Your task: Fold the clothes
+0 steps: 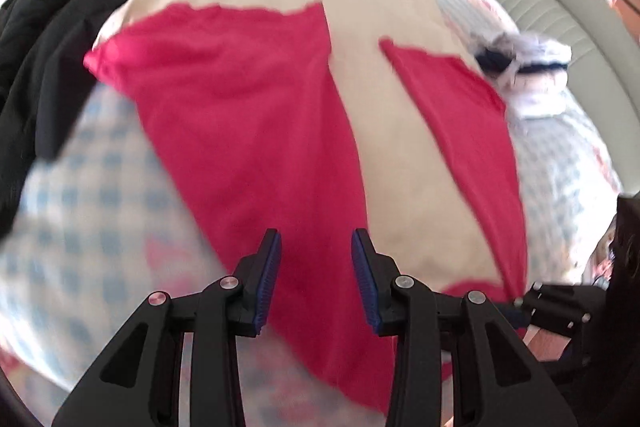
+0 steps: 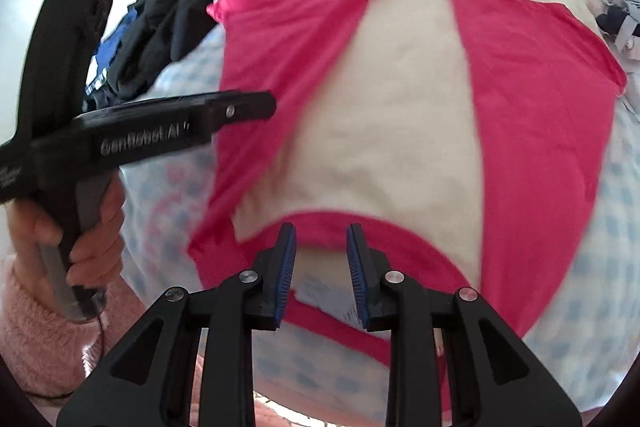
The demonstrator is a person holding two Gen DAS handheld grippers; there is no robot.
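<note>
Cream T-shirt with pink sleeves and collar (image 2: 372,131) lies flat on blue-checked bed (image 2: 592,267); left tongs (image 1: 316,267) and right tongs (image 2: 321,259) spread, empty above it. Fold not begun; next, pinch the edges

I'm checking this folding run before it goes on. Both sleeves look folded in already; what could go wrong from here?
1. The pink and cream shirt lies on a soft checked bedspread, so a pull might drag bedding along.
2. The left tongs hang open over the left sleeve; brushing it could undo the fold.
3. The black clothes lie beside that sleeve and might snag.
</note>
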